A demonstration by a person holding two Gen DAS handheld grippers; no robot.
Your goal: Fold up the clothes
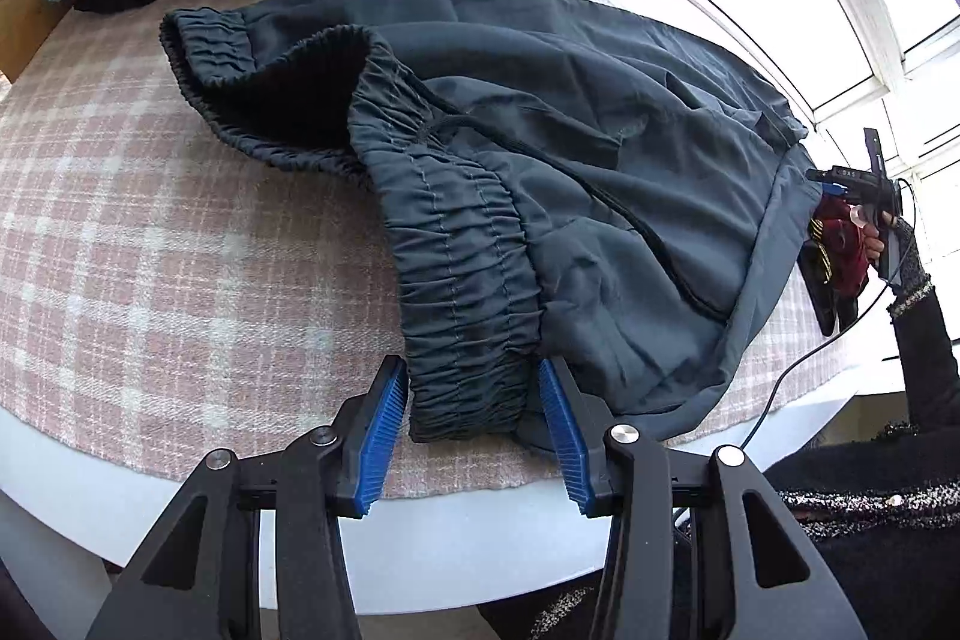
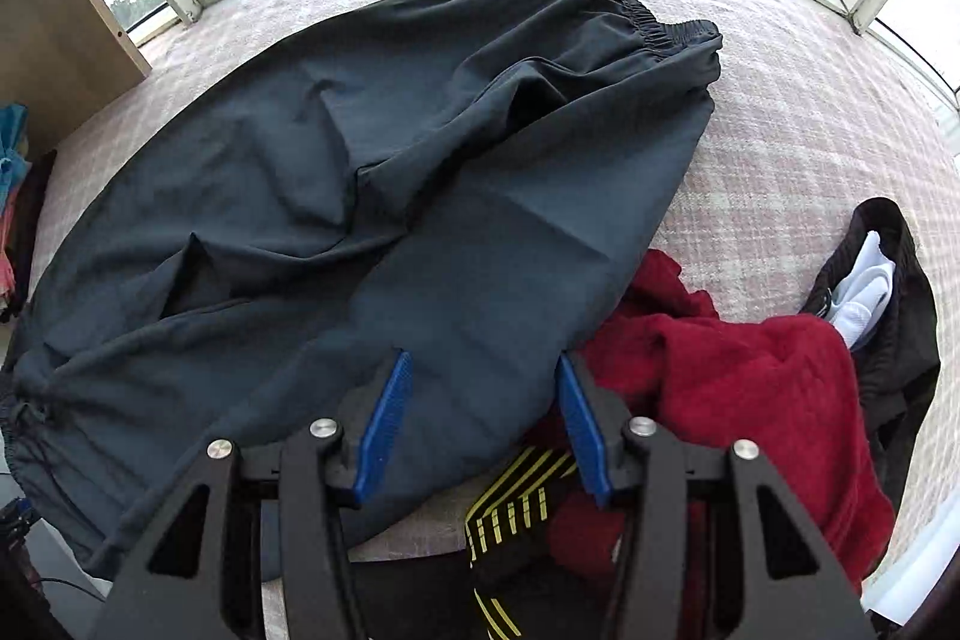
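Left hand-held gripper (image 1: 474, 394) agape around trousers (image 1: 540, 148) waistband, right hand-held gripper (image 2: 485, 400) agape over fabric

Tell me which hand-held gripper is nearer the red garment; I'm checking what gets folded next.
Right. The right hand-held gripper is open right beside the red garment, over the dark trousers. The left hand-held gripper is open around their waistband, far across the table.

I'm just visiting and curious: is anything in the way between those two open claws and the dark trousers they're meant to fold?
Nothing visible. The left gripper already straddles the dark trousers' elastic waistband, jaws open. The right gripper hangs open directly over the leg fabric; the red garment lies beside it, not between.
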